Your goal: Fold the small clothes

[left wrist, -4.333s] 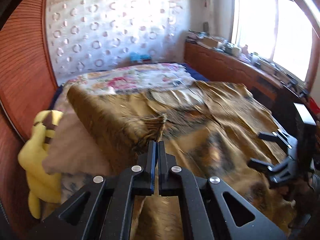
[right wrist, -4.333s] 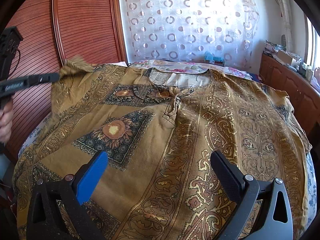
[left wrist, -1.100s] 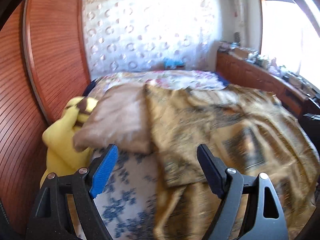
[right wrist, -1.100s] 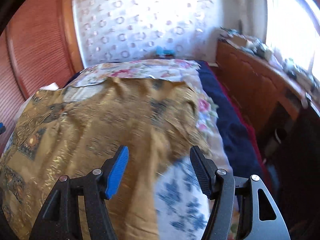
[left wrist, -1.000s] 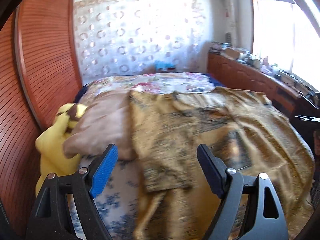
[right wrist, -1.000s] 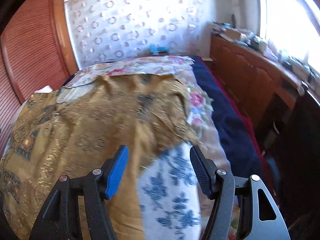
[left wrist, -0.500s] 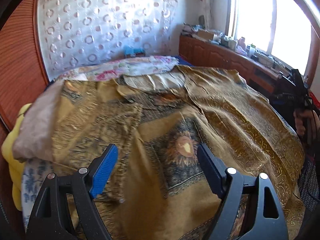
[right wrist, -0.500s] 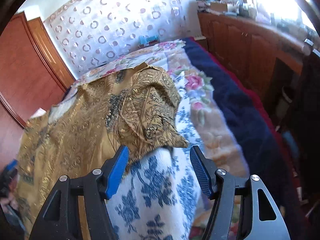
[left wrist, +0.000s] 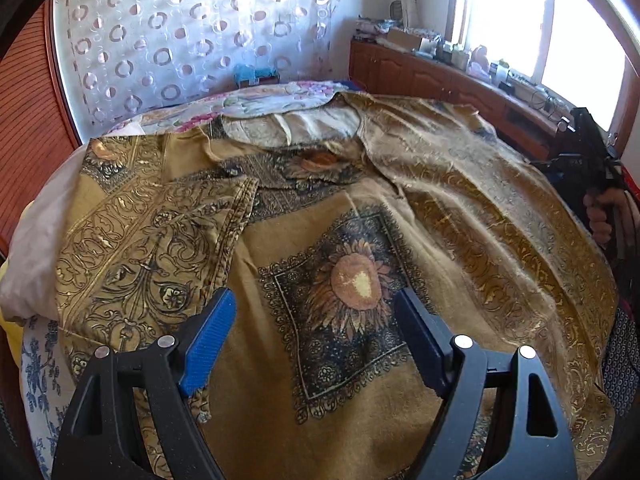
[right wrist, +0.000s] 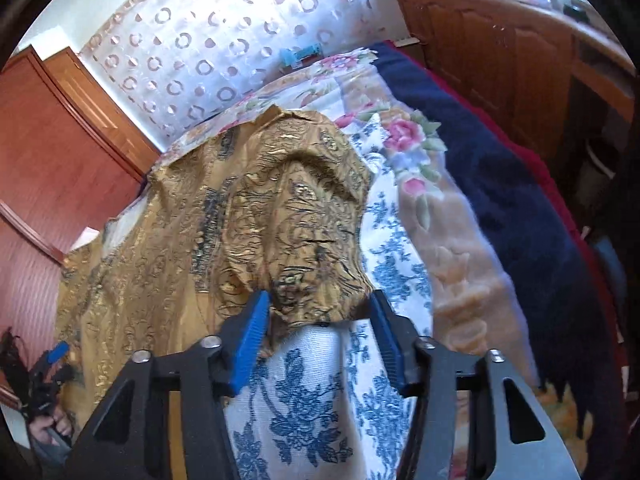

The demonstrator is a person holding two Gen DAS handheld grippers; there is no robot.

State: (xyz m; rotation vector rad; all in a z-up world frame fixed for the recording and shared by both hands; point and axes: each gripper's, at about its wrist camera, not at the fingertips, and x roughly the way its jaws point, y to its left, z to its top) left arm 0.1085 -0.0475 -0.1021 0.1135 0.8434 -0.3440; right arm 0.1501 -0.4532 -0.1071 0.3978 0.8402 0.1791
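Both tongs have shifted since half a second ago: the right tongs (right wrist: 318, 312) have closed in on the tunic's right sleeve (right wrist: 304, 216), whose bunched cuff now sits between the spread jaws, where before it lay just ahead of them toward 12 o'clock, while the left tongs (left wrist: 316, 320) have come nearer the cloth, so the sunflower panel (left wrist: 348, 280) fills more of their view. Neither tool grips anything: the left tongs hang released above the gold patterned tunic (left wrist: 460, 216), and the right tongs are spread but somewhat narrower than a moment ago, the blue pad (right wrist: 250, 334) at or just beside the cuff's edge; whether it touches I cannot tell. The tunic lies face up across the bed (right wrist: 312, 400), collar toward 12 o'clock in the left view. Its left sleeve (left wrist: 160, 240) is already folded inward over the body at about 10 o'clock, beside a pale pillow (left wrist: 36, 240). Across the bed, the right tongs and the person's hand (left wrist: 600, 216) show at 3 o'clock in the left view. I judge that the left-side fold is finished and the matching right-side fold is about to begin: the jaws need to clench on the cuff and carry it across toward the panel. Thin, slippery-looking fabric may slide out of a shallow pinch.
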